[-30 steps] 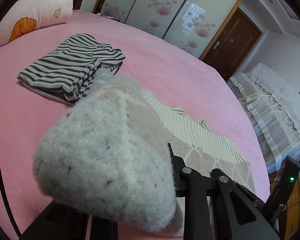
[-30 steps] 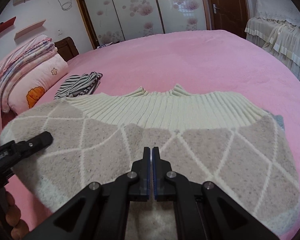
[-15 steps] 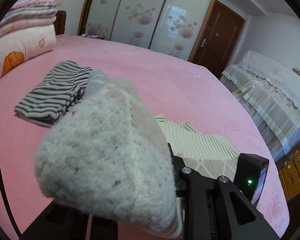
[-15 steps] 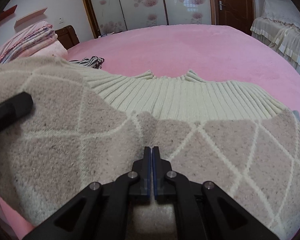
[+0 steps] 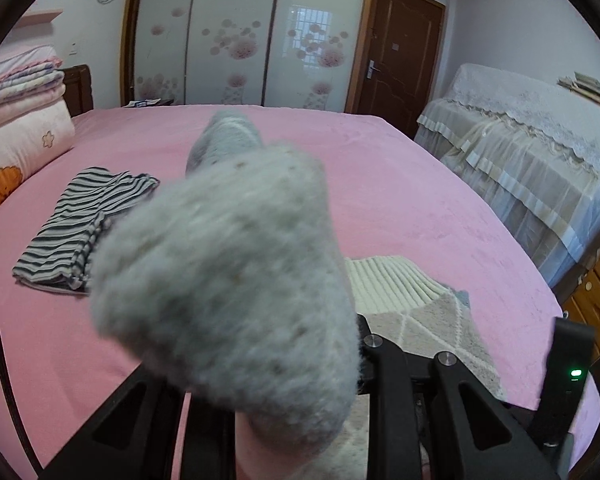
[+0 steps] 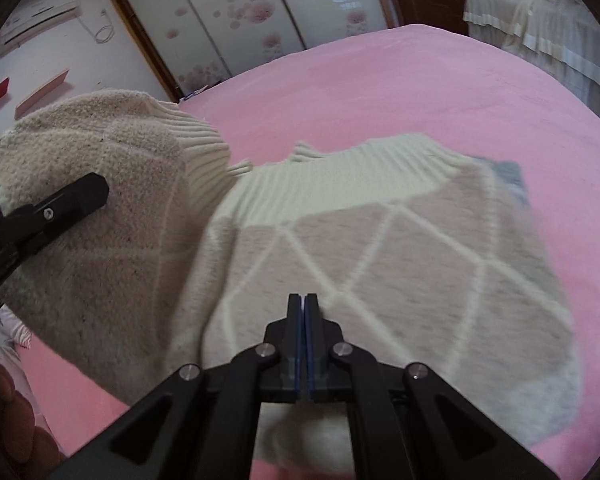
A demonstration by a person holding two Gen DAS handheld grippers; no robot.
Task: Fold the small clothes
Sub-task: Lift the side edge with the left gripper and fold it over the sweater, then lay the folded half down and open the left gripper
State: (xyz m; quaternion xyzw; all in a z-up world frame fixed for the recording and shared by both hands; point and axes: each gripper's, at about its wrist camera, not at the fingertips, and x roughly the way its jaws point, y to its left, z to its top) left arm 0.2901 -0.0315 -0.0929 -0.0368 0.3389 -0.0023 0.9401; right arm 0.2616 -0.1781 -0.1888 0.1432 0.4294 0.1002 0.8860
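Note:
A fuzzy beige sweater [image 6: 380, 248] with a white diamond pattern and a cream ribbed hem lies on the pink bed [image 6: 400, 92]. My left gripper [image 5: 300, 344] is shut on its left side, and the raised bunch [image 5: 228, 300] hides the fingertips. In the right wrist view one black finger [image 6: 72, 200] of that gripper lies on the lifted flap, which curls over toward the flat part. My right gripper [image 6: 304, 300] is shut, pads together with no cloth seen between them, low over the sweater's near middle.
A folded striped garment [image 5: 80, 228] lies on the bed to the left. Stacked pillows and blankets [image 5: 16, 152] sit at the head. A lace-covered piece of furniture [image 5: 520, 152] and wooden drawers [image 5: 596, 292] stand past the right edge.
My left gripper has carried the sweater's left side up and rightward, so the flap now stands over the flat part. My right gripper has shifted sideways over the sweater, still shut.

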